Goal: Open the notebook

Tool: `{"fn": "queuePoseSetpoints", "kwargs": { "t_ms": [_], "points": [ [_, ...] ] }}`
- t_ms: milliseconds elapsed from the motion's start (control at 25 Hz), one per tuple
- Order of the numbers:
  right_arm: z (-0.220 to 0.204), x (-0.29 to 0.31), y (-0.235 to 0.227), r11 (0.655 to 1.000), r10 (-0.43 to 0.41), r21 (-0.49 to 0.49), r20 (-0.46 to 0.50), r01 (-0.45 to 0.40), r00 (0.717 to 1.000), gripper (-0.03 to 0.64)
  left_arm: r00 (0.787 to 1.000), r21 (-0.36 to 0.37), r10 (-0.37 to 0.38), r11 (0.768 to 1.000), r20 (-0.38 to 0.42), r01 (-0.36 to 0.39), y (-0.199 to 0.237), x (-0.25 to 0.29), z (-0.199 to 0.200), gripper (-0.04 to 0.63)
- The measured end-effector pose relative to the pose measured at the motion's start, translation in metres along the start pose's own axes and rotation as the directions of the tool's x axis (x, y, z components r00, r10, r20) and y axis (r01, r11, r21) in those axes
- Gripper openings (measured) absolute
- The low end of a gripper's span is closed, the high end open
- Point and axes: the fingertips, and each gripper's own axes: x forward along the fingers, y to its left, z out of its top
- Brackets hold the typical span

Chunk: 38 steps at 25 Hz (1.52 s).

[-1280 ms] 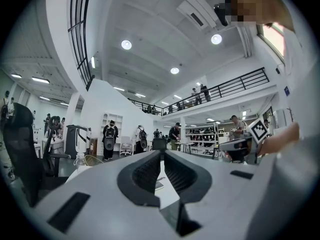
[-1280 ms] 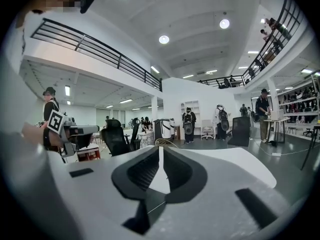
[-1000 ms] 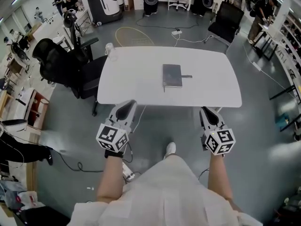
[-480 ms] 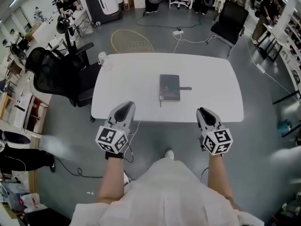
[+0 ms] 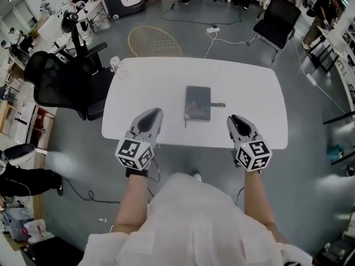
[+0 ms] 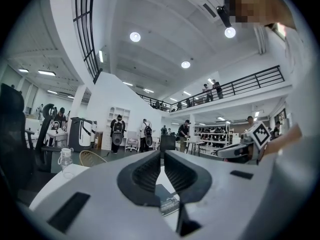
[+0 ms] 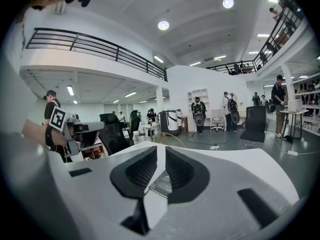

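Note:
A dark closed notebook (image 5: 198,103) lies flat in the middle of the white table (image 5: 249,87), with a small dark tab sticking out of its right edge. My left gripper (image 5: 151,117) hovers over the table's near edge, left of the notebook and apart from it; its jaws show a narrow slit with nothing in it (image 6: 162,156). My right gripper (image 5: 236,121) hovers over the near edge to the notebook's right. Its jaws have just been opening and hold nothing (image 7: 158,156). Past each gripper's jaws I see the notebook (image 6: 167,201) (image 7: 162,184) lying beyond the tips.
A clear plastic bottle (image 5: 115,64) stands at the table's far left corner. A black office chair (image 5: 55,85) is at the table's left, another chair (image 5: 277,15) behind it to the right. Cables and a round woven hoop (image 5: 154,40) lie on the floor. People stand far off.
Both grippers have moved forward from in front of the table to above its near edge, on either side of the notebook. The table and notebook sit closer in view.

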Motion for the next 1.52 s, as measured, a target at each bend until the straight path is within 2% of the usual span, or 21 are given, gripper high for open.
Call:
{"fn": "queuePoseSetpoints", "kwargs": {
  "t_ms": [280, 600, 880, 1240, 1520],
  "points": [
    [-0.016, 0.048, -0.014, 0.998, 0.008, 0.057, -0.046, -0.006, 0.999, 0.06, 0.999, -0.026, -0.014, 1.0, -0.039, 0.013, 0.038, 0.033, -0.018, 0.023],
    [-0.042, 0.111, -0.029, 0.996, -0.031, 0.076, -0.144, 0.042, 0.989, 0.066, 0.993, -0.027, -0.059, 0.998, -0.104, 0.056, 0.093, 0.077, -0.037, 0.023],
    [-0.071, 0.152, -0.028, 0.99, -0.057, 0.116, -0.208, 0.082, 0.976, 0.067, 0.981, -0.05, -0.106, 0.994, -0.162, 0.099, 0.126, 0.094, -0.069, 0.023],
    [-0.108, 0.18, -0.03, 0.976, -0.1, 0.156, -0.294, 0.151, 0.951, 0.078, 0.959, -0.071, -0.199, 0.979, -0.2, 0.189, 0.144, 0.115, -0.094, 0.023],
    [-0.133, 0.189, -0.034, 0.975, -0.088, 0.158, -0.365, 0.155, 0.927, 0.086, 0.947, -0.089, -0.235, 0.971, -0.218, 0.22, 0.141, 0.135, -0.108, 0.023]
  ]
}}
